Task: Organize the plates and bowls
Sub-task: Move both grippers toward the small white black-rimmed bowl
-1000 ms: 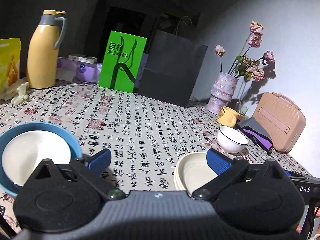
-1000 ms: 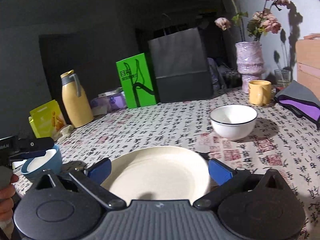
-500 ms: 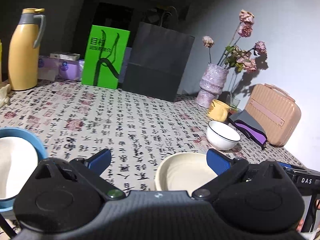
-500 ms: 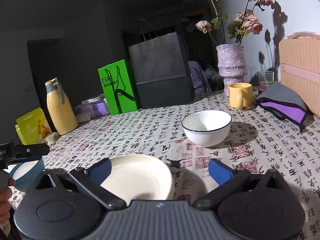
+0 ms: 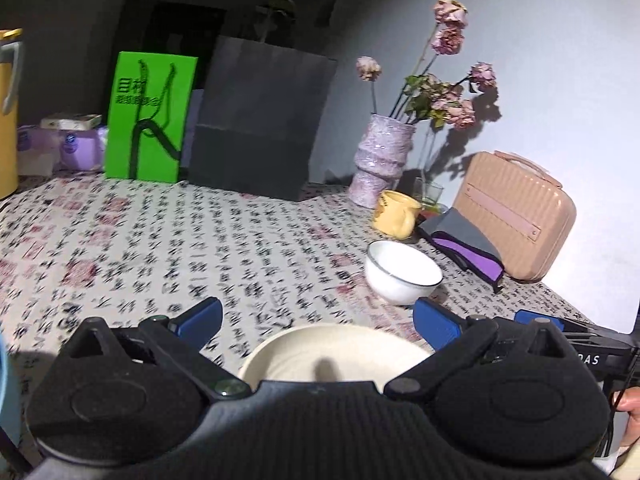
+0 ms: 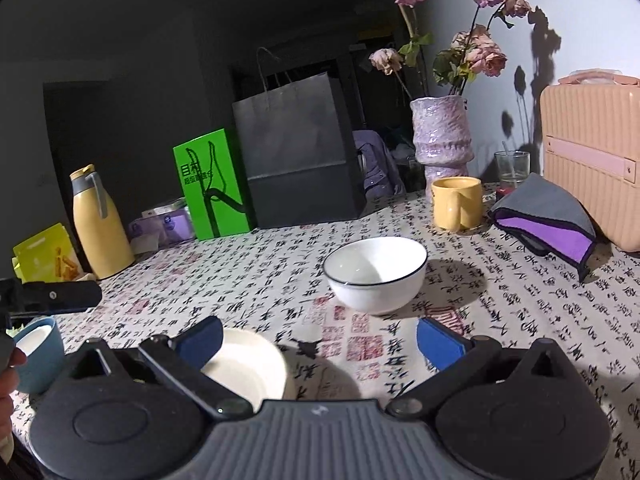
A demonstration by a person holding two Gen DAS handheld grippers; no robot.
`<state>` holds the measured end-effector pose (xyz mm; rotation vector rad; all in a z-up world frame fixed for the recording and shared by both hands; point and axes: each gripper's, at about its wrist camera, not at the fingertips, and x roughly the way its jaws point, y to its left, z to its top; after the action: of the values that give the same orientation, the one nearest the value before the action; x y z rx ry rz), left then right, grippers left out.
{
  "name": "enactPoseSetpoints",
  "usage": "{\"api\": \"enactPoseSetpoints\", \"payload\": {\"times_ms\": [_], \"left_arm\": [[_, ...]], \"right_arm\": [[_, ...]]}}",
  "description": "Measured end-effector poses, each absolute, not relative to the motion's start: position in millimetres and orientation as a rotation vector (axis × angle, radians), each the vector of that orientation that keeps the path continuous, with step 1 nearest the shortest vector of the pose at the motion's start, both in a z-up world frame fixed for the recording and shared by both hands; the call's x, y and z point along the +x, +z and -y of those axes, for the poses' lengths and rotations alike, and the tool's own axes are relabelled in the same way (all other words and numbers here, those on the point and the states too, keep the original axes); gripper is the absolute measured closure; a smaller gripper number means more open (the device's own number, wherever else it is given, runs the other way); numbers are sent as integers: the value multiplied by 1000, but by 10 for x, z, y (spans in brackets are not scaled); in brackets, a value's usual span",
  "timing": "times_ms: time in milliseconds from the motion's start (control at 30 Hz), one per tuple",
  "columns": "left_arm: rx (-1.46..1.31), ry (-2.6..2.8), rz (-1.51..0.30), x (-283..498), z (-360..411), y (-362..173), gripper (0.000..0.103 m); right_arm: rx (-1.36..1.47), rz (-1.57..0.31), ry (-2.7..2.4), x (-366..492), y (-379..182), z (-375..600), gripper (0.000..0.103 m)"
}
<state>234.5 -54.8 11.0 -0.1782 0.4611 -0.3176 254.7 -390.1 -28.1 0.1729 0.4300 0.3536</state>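
Note:
A cream plate lies on the patterned tablecloth just in front of my open, empty left gripper; it also shows at the lower left of the right wrist view. A white bowl with a dark rim stands ahead of my open, empty right gripper; it also shows in the left wrist view. A blue bowl with a white inside stands at the far left, with only its edge in the left wrist view.
At the back stand a yellow thermos, a green bag, a black paper bag and a purple vase of dried flowers. A yellow mug, a purple-grey cloth and a pink case are at the right.
Both grippers have swung to the right. The cream plate now sits centred in front of the left gripper, and the white bowl is nearer the middle of the right wrist view.

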Motion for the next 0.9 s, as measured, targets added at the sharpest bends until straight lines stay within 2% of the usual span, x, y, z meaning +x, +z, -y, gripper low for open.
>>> {"api": "enactPoseSetpoints", "payload": {"times_ms": [633,900], "left_arm": [[-145,-398,-478,2896,1216,323,0],[-141,-393,-560,3284,1434,443,0]], "right_arm": [[194,-439,361,3039,-136,4287,0],[218,-497,364,3366,-40,4410,0]]}}
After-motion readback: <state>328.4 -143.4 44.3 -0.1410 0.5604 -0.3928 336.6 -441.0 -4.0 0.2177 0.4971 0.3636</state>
